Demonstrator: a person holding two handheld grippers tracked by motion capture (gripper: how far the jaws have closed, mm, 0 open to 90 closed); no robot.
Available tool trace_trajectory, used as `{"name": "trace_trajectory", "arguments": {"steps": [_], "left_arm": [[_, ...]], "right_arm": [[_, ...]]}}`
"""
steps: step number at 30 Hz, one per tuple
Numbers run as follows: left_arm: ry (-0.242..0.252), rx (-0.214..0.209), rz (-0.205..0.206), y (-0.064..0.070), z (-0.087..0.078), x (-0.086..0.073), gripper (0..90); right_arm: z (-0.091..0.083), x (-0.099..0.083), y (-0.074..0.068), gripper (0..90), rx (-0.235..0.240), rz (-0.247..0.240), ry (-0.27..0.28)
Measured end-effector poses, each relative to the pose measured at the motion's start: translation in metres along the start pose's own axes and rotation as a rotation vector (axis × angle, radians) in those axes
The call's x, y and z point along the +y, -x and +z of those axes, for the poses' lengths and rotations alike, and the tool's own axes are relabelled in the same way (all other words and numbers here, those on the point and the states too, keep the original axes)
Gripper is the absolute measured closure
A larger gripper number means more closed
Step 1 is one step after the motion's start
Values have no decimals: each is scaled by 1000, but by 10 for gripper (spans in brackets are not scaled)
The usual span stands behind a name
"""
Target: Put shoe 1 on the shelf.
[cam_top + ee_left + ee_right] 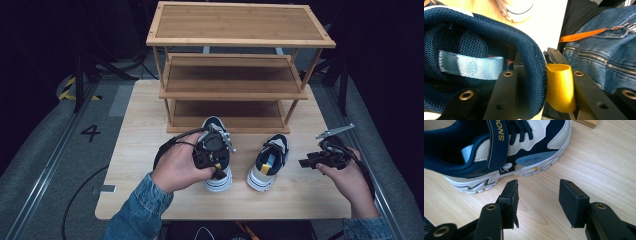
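Your left gripper (216,167) is clamped on the heel collar of the left shoe (218,178), one jaw inside the padded navy lining and the other outside against the yellow pull loop (560,87); that grip on the rim lets you lift the shoe level without crushing the upper. The shoe sits on the worktop (135,150) just in front of the bamboo rack (235,90), toe pointing at the bottom shelf, so it looks lined up to slide in. The right shoe (268,162) stands beside it, untouched. Your right gripper (306,163) hangs released, jaws apart, near that shoe's outer side, probably waiting its turn.
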State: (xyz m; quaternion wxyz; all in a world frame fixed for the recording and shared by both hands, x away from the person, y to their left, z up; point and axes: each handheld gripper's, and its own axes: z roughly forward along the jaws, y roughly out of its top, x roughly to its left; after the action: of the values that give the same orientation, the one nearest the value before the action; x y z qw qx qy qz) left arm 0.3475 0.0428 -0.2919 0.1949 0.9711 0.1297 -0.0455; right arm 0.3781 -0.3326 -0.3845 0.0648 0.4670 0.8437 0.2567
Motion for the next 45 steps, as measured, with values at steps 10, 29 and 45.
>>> {"name": "trace_trajectory", "arguments": {"steps": [10, 29, 45], "left_arm": [[20, 45, 39, 1, -24, 19, 719], [32, 136, 97, -20, -59, 55, 713], [64, 196, 103, -79, -67, 80, 707]], "right_arm": [[-7, -10, 7, 512, -15, 25, 14], [-19, -24, 13, 512, -38, 52, 41], [-22, -27, 18, 513, -27, 56, 56]]}}
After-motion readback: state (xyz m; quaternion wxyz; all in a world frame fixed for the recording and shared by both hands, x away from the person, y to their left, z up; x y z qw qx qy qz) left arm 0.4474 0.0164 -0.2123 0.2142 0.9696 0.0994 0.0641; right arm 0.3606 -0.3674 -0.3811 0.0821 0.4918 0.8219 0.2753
